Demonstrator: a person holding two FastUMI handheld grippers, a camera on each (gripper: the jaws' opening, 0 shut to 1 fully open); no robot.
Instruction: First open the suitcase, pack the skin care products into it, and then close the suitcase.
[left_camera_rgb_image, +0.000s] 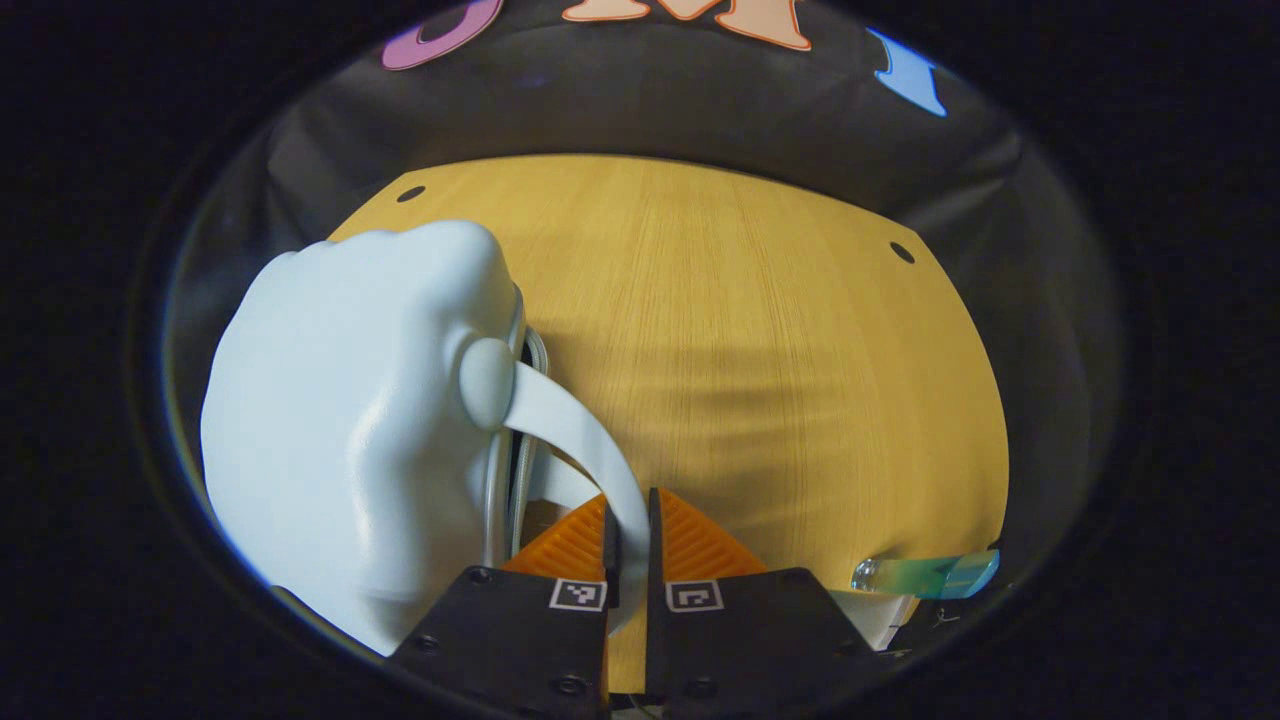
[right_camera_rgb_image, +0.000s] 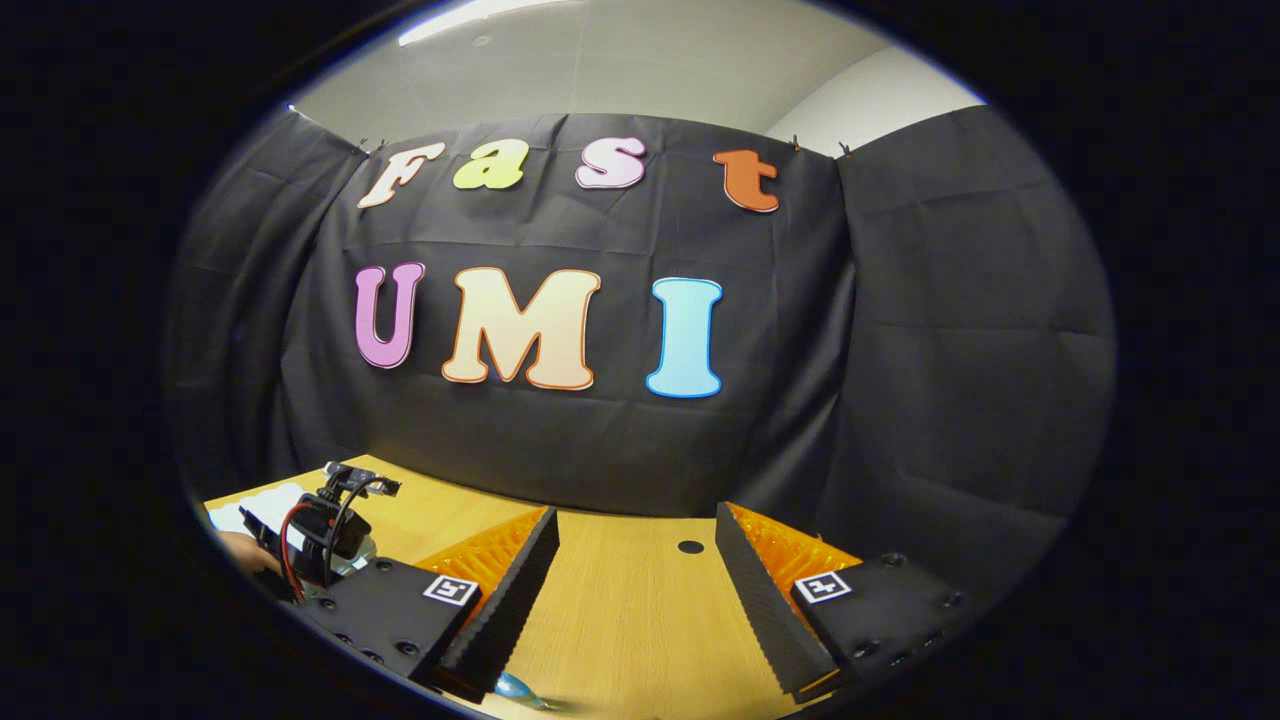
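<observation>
- The pale blue suitcase stood on the wooden table, left of centre.
- The left gripper pinched the suitcase's handle strap.
- A translucent bottle lay right of the suitcase.
- The right gripper hung with fingers spread above the table.

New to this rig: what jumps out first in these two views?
In the left gripper view, the pale blue suitcase bulks large at left on the wooden table, and the left gripper is shut on its handle. In the right gripper view, the right gripper hangs open above the table.
</observation>
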